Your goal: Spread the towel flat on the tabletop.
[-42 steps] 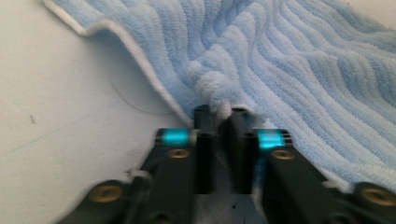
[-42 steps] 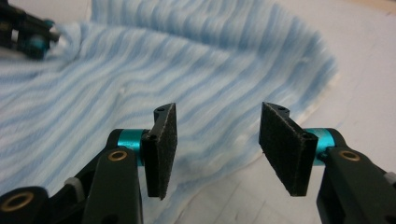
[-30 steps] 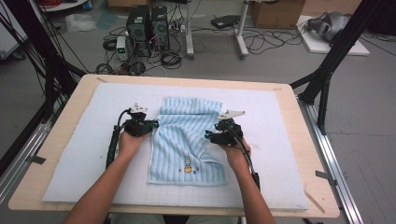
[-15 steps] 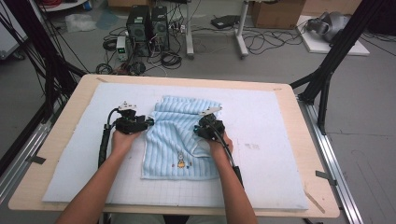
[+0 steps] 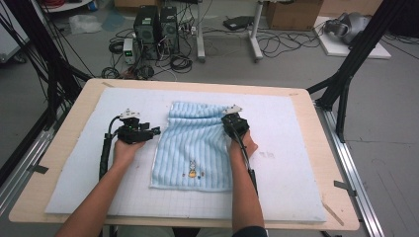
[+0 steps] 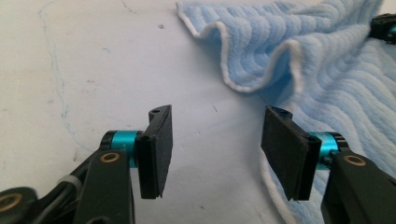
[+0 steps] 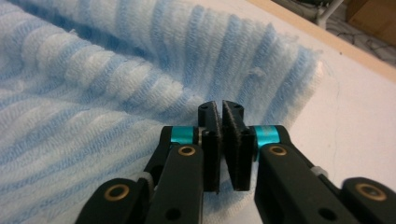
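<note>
Since the earlier frame, my left hand-held gripper (image 6: 215, 154) is opening beside the towel (image 5: 197, 148); right hand-held gripper (image 7: 220, 144) is pinching its far edge, stretching it flat.

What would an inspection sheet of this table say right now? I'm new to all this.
Surface: white mat on a wooden table.
Job's things: blue striped towel, rumpled at its far edge.
Clutter: nothing seen.
Grippers: left gripper open over the mat beside the towel, jaws just opened; right gripper shut on the towel's edge.
Cables: one cable trails along the left forearm.
Surroundings: computer towers, floor wires, boxes, black frame legs.
</note>
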A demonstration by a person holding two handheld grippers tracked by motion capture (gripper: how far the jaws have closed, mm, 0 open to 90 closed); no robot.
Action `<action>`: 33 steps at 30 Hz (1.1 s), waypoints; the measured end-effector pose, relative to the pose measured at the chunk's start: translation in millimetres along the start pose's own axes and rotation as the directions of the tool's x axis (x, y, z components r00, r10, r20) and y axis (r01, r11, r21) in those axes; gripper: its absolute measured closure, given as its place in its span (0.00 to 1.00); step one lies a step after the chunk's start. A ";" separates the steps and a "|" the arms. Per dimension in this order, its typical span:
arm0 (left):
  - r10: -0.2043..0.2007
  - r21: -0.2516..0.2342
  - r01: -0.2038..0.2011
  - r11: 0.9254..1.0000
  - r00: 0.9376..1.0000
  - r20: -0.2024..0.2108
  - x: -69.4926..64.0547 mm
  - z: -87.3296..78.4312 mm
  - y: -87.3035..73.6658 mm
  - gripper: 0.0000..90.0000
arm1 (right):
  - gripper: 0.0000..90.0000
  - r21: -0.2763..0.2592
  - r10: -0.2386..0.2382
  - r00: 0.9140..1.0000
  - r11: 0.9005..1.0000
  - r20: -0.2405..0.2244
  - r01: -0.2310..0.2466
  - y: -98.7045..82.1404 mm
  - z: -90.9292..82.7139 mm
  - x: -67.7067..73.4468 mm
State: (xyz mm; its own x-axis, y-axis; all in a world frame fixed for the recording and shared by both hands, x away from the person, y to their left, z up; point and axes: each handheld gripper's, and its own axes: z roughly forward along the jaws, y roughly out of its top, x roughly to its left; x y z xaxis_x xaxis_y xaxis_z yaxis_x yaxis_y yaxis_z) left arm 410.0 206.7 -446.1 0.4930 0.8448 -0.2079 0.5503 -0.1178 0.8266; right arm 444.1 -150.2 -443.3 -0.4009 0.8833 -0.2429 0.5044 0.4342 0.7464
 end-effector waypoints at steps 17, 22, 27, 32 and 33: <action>0.086 -0.005 -0.087 0.996 0.984 0.153 -42.0 -32.7 -25.7 0.47 | 0.66 -0.179 0.017 0.961 0.981 -0.278 -0.070 -31.8 -94.9 -3.9; 0.089 -0.010 -0.088 0.996 0.985 0.150 -51.8 -34.9 -30.3 0.46 | 0.64 -0.064 0.073 0.922 0.992 -0.381 -0.105 -53.7 -95.3 5.4; 0.092 -0.004 -0.092 0.996 0.985 0.146 -55.0 -40.3 -38.0 0.46 | 0.86 0.017 0.100 0.936 0.995 -0.338 -0.101 -63.7 -80.0 9.3; 0.064 0.020 -0.067 0.998 0.989 0.135 -50.0 -45.0 -46.4 0.45 | 0.96 0.050 0.076 0.968 0.997 -0.238 -0.067 -62.7 -76.7 5.8; 0.064 0.018 -0.067 0.998 0.989 0.134 -50.1 -46.1 -47.2 0.45 | 0.93 0.055 0.082 0.974 0.996 -0.210 -0.072 -62.5 -76.3 3.8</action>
State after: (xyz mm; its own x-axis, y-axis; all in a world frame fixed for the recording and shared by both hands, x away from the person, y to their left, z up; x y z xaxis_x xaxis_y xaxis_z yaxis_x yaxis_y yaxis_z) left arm 328.3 194.0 -450.6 0.6128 0.7582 -0.2226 0.5283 -0.1836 0.8290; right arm 352.6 -187.5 -443.6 -0.5094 0.8594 -0.0454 0.5737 0.3784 0.7265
